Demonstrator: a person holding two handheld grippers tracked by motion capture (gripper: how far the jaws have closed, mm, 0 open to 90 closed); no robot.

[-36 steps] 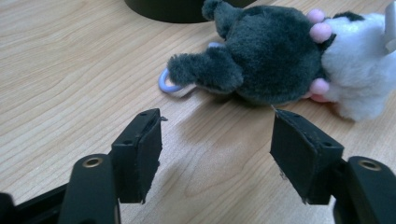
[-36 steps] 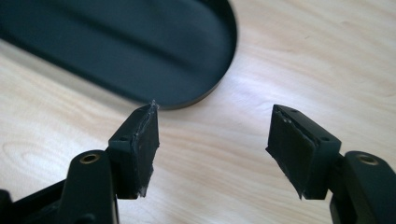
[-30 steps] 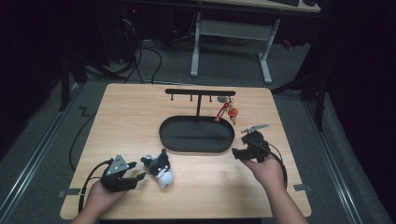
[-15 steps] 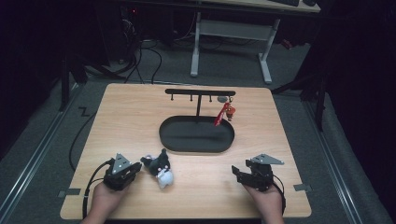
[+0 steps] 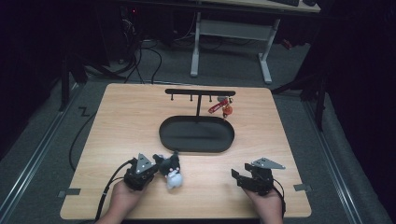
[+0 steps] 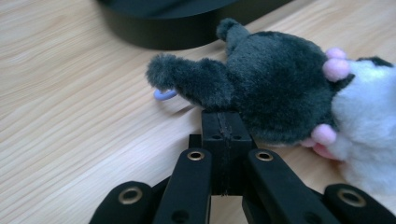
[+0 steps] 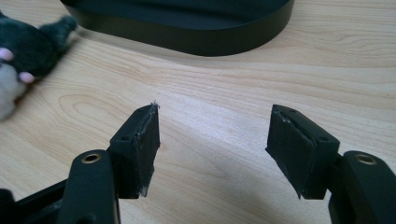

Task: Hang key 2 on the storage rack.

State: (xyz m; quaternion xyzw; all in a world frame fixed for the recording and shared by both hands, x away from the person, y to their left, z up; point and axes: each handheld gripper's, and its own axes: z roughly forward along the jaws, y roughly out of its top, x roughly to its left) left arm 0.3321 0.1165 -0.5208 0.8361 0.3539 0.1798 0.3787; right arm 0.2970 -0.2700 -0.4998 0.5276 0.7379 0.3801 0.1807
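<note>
Dark floor and a pale metal desk frame (image 5: 231,35) lie beyond my light wooden table (image 5: 116,126). On the table's middle stands a black oval metal tray (image 5: 196,135), with a thin black T-shaped hook rack (image 5: 200,93) rising at its far side. I see a small red charm (image 5: 221,107) hanging from the rack's right end.

Near the front left edge I hold the left gripper (image 5: 152,169), its grey three-cornered plate on top and its cable (image 5: 109,186) trailing toward the table's front edge. In the left gripper view its jaws are pressed together with no gap between them, and their tips touch the underside of a small dark grey and white plush toy with pink spots (image 6: 280,88). I cannot tell whether any fur is pinched between them. The toy lies on the wood just in front of the tray's near wall, and a little lilac loop (image 6: 164,94) pokes out under one of its dark limbs. From the high view the toy sits just to the right of this gripper.

At the front right, my right gripper (image 5: 239,176) points left along the table; in the right gripper view its two pads stand wide apart over bare wood, holding nothing, with the tray's rim beyond them.
</note>
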